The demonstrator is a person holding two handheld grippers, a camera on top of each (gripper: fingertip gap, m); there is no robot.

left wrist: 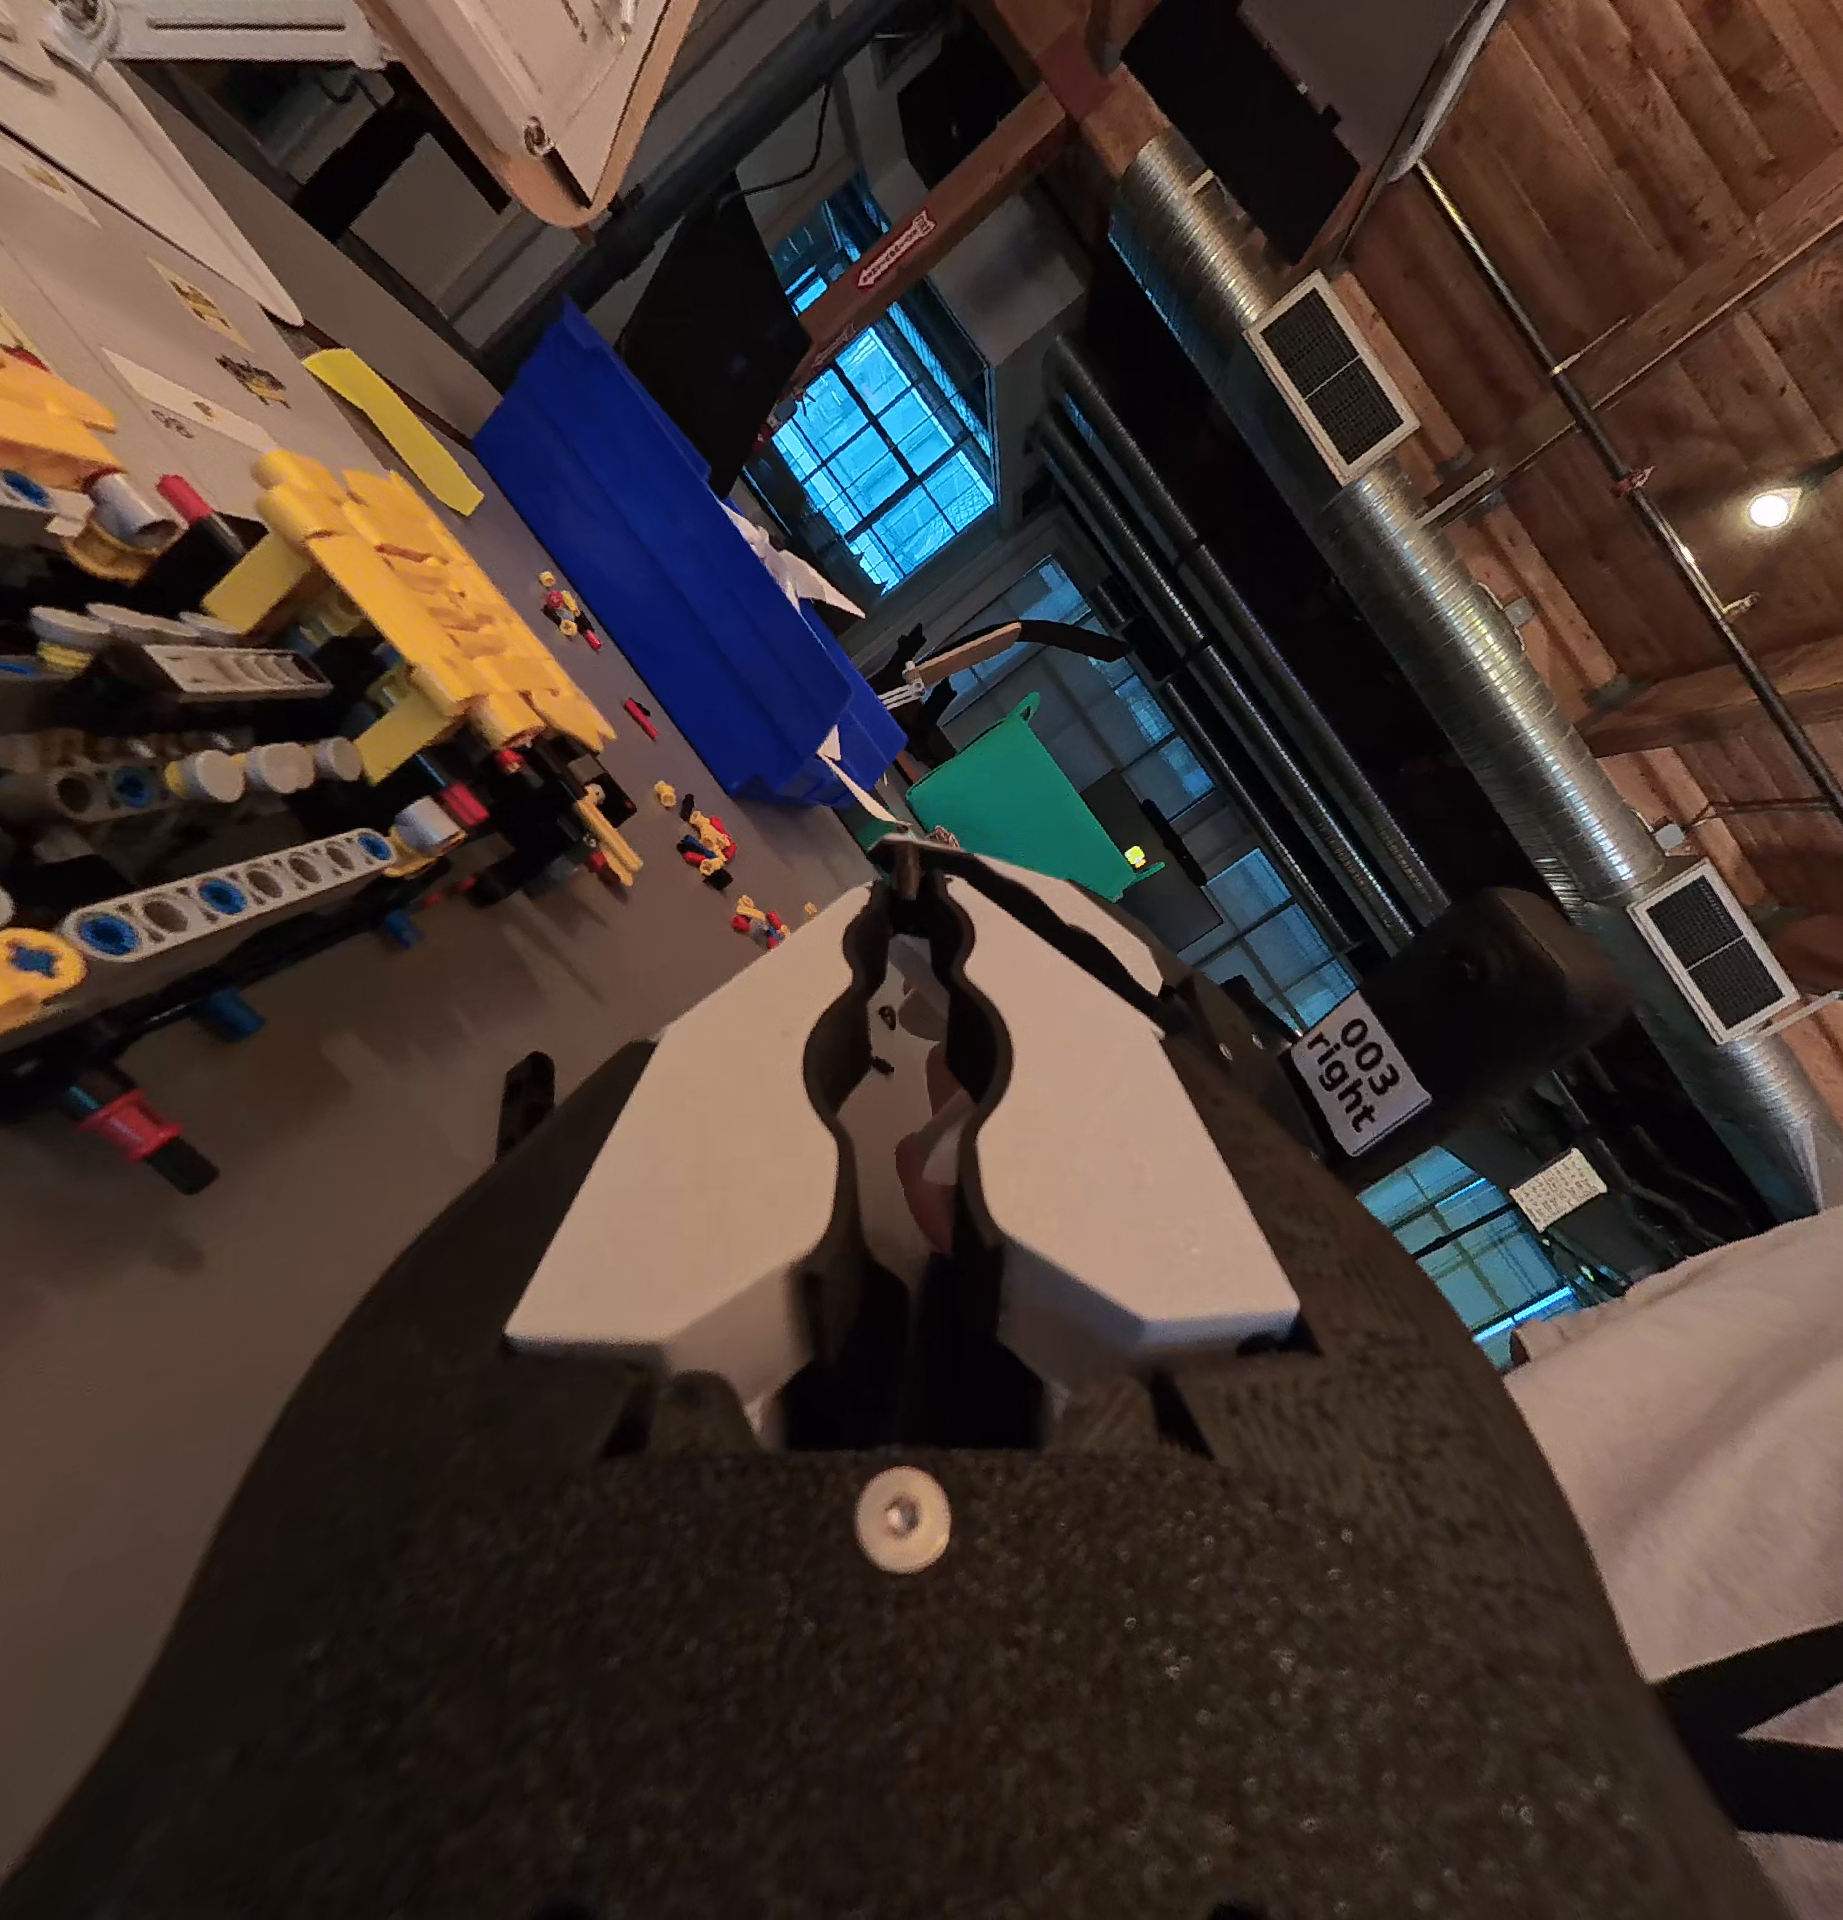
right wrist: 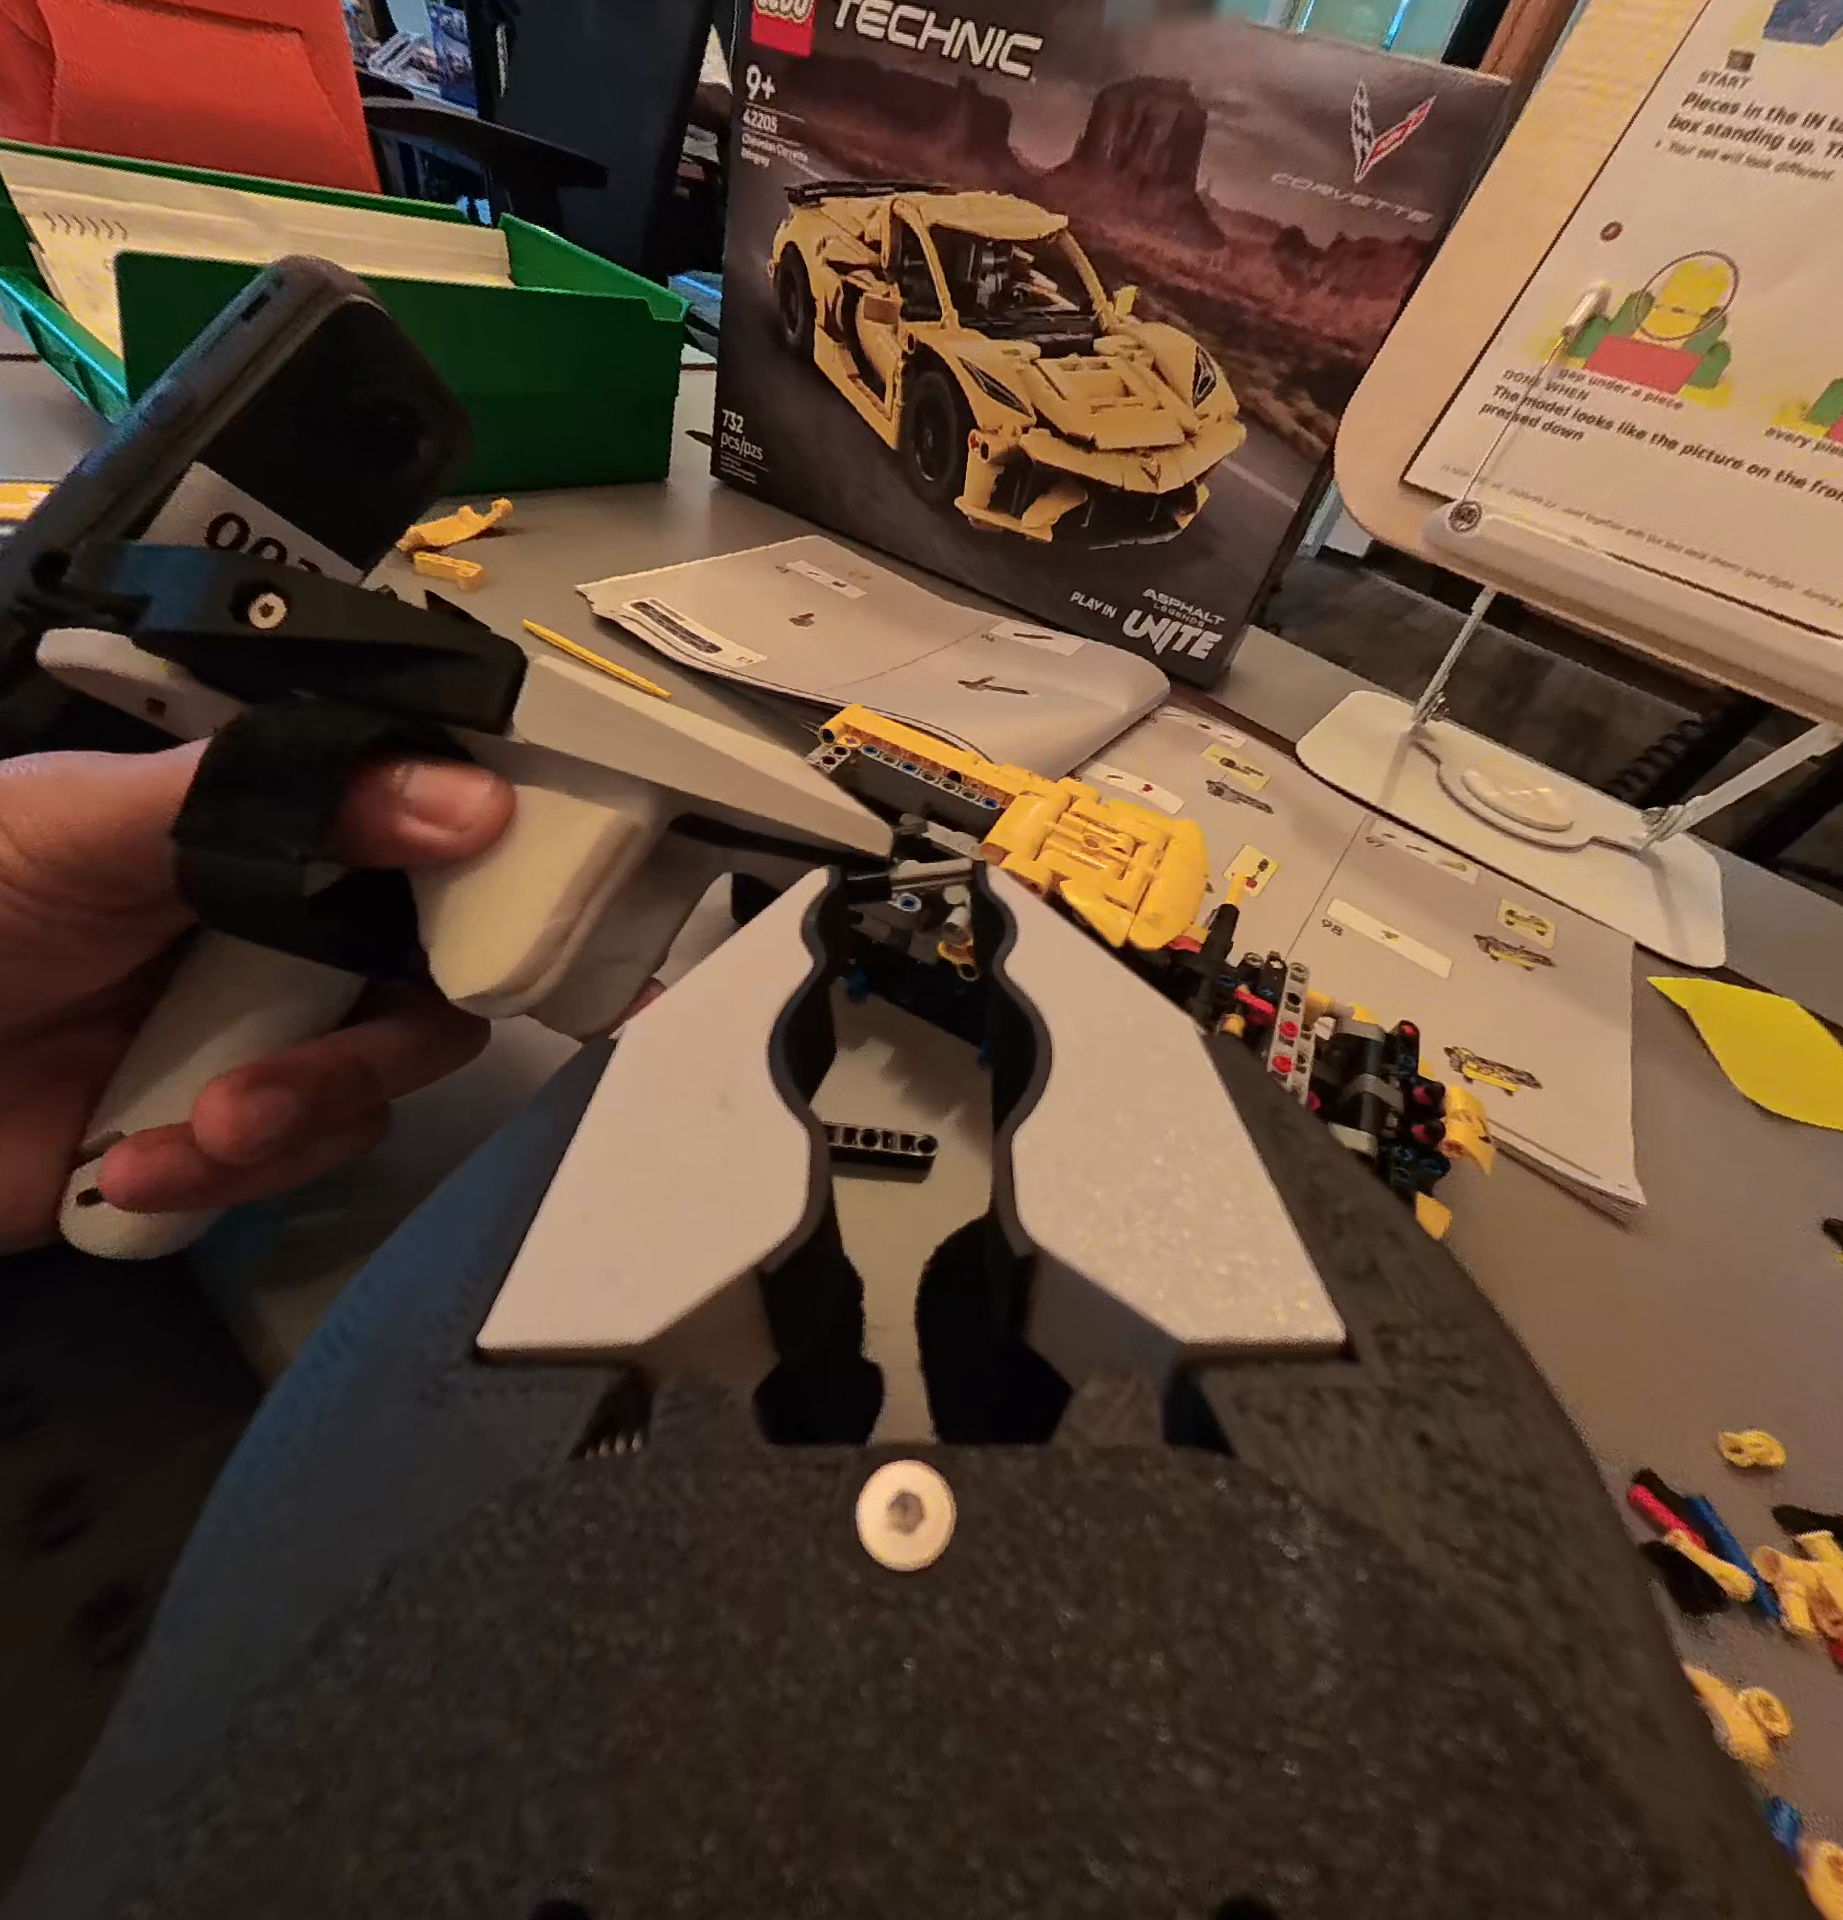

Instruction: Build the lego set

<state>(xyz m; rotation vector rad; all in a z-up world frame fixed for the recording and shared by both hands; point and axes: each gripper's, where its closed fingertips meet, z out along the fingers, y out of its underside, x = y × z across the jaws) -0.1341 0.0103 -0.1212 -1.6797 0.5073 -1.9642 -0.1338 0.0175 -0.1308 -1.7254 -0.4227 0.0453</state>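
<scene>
My right gripper point(right wrist: 909, 883) has its jaws a little apart, closed end to end on a thin grey and black rod point(right wrist: 922, 875), above the table. My left gripper point(left wrist: 904, 883) is shut on a small dark piece point(left wrist: 902, 871). In the right wrist view it comes in from the left in a person's hand point(right wrist: 117, 935), and its tip point(right wrist: 891, 840) meets the rod. The partly built yellow and black car model point(right wrist: 1093, 852) lies just behind them on open instruction pages; it also shows in the left wrist view point(left wrist: 429, 592). A short black beam point(right wrist: 881, 1141) lies on the table under my right gripper.
The set's box point(right wrist: 1052, 312) stands at the back, with a booklet point(right wrist: 875, 655) in front. A green bin point(right wrist: 543, 364) is at back left and a sign on a stand point(right wrist: 1623, 312) at right. Loose small pieces point(right wrist: 1779, 1569) lie at right. A blue bin point(left wrist: 668, 582) stands beyond the model. My two grippers' fingertips are within a few centimetres of each other.
</scene>
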